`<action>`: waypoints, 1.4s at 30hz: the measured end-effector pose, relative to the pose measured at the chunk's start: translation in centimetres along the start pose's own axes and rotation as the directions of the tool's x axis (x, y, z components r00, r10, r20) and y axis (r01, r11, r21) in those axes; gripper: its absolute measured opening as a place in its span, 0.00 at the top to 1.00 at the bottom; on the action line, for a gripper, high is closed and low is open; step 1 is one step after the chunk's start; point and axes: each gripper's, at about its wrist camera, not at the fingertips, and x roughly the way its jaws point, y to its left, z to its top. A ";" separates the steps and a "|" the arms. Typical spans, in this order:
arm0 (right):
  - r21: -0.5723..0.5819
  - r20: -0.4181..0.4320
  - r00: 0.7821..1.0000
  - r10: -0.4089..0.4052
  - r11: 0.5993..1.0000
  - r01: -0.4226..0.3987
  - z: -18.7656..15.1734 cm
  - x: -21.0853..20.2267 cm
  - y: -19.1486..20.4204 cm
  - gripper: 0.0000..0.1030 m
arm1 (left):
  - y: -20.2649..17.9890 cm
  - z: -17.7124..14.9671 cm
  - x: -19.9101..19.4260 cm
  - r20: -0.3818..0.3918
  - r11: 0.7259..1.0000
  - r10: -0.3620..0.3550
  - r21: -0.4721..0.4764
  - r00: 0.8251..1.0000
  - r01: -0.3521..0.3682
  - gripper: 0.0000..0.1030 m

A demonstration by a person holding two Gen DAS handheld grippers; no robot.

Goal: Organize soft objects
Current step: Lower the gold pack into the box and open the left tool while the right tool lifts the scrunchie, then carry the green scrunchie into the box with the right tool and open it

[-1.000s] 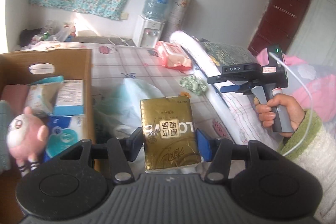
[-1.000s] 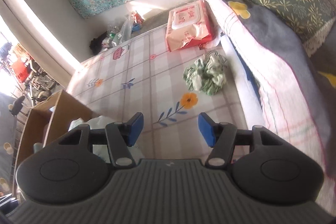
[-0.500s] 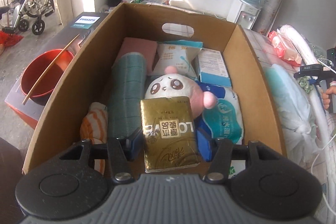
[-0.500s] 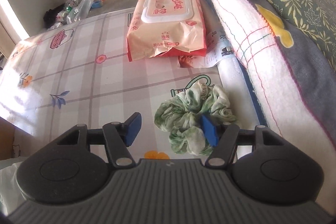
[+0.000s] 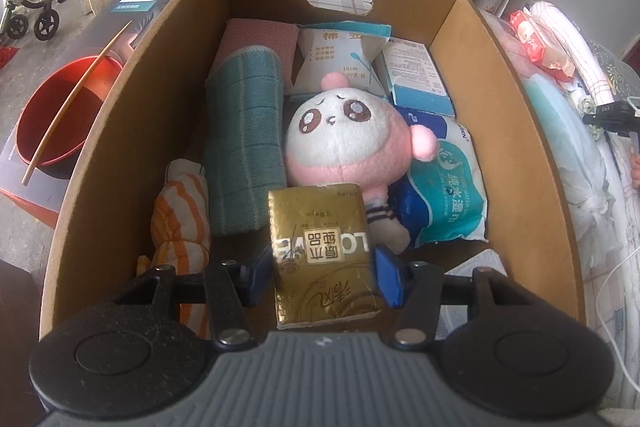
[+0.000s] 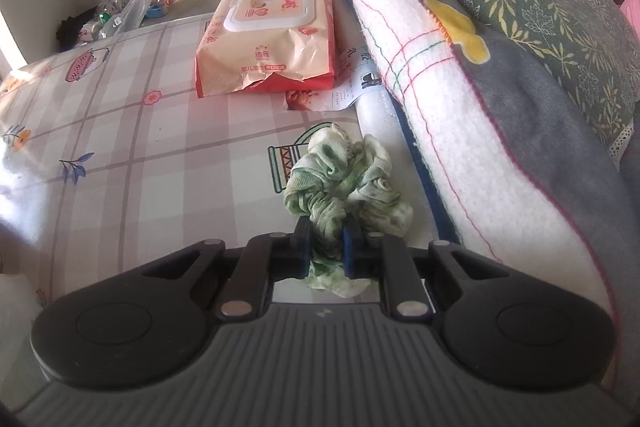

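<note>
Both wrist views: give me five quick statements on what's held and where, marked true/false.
1. The left gripper holds a gold tissue pack over the cardboard box. True.
2. The right gripper has nothing between its closing jaws. False: they pinch a green scrunchie.
3. A pink plush toy lies in the box. True.
4. The wet wipes pack is inside the box. False: it lies on the checked sheet.
5. The green rolled towel lies left of the plush. True.

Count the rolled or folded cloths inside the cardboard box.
3: a green towel down the left-middle, a pink one behind it at the far wall, an orange-striped one along the left wall. Others may lie underneath.
</note>
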 end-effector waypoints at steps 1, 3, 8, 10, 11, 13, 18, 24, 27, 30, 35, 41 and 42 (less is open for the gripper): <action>0.004 0.014 1.000 0.021 1.000 -0.021 -0.2 -1.3 0.0 0.87 | 0.1 -0.2 0.1 -0.007 1.000 0.005 0.007 1.000 -0.005 0.46; 0.012 0.051 0.995 0.086 0.996 -0.087 -0.8 -4.8 0.1 0.87 | 0.4 -0.5 0.2 -0.021 1.000 0.020 0.011 1.000 -0.020 0.46; 0.039 0.086 0.933 0.350 0.934 -0.354 -2.4 -13.9 1.4 0.87 | 1.3 -1.1 0.7 -0.033 0.997 0.067 0.025 0.997 -0.067 0.46; 0.041 0.070 0.881 0.467 0.881 -0.470 -3.4 -16.8 2.9 0.87 | 1.6 -1.2 1.0 -0.051 0.998 0.070 0.013 0.996 -0.069 0.46; 0.036 0.058 0.853 0.518 0.853 -0.521 -3.8 -18.0 3.8 0.87 | 1.8 -1.3 1.1 -0.055 0.997 0.071 0.010 0.996 -0.070 0.46; 0.018 0.031 0.797 0.603 0.797 -0.604 -4.9 -20.2 6.1 0.86 | 2.0 -1.4 1.1 -0.047 0.997 0.083 0.008 0.995 -0.083 0.46; -0.017 -0.111 0.660 0.743 0.662 -0.749 -8.1 -22.3 13.5 0.86 | 2.5 -1.7 0.8 -0.017 0.996 0.089 -0.007 0.996 -0.089 0.43; -0.061 -0.288 0.553 0.782 0.561 -0.826 -12.1 -23.1 23.2 0.86 | 2.6 -2.1 -2.0 0.106 0.995 0.095 -0.033 0.990 -0.091 0.36; -0.068 -0.352 0.513 0.783 0.525 -0.848 -13.6 -23.2 27.0 0.85 | 3.1 -2.3 -4.3 0.199 0.993 0.085 -0.091 0.976 -0.068 0.27; -0.064 -0.409 0.480 0.776 0.501 -0.863 -14.6 -22.9 29.8 0.82 | 3.8 -2.6 -6.3 0.277 0.988 0.071 -0.149 0.958 -0.030 0.19; -0.141 -0.477 0.537 0.695 0.543 -0.828 -17.0 -21.8 33.0 0.72 | 4.0 -3.2 -7.9 0.337 0.983 0.102 -0.178 0.936 -0.043 0.14; -0.172 -0.474 0.591 0.653 0.589 -0.790 -18.3 -21.7 32.5 0.57 | 4.2 -4.0 -8.7 0.374 0.979 0.097 -0.205 0.922 -0.020 0.13; -0.173 -0.465 0.594 0.657 0.590 -0.789 -18.3 -22.0 32.3 0.57 | 4.1 -4.1 -8.7 0.379 0.979 0.093 -0.205 0.921 -0.014 0.12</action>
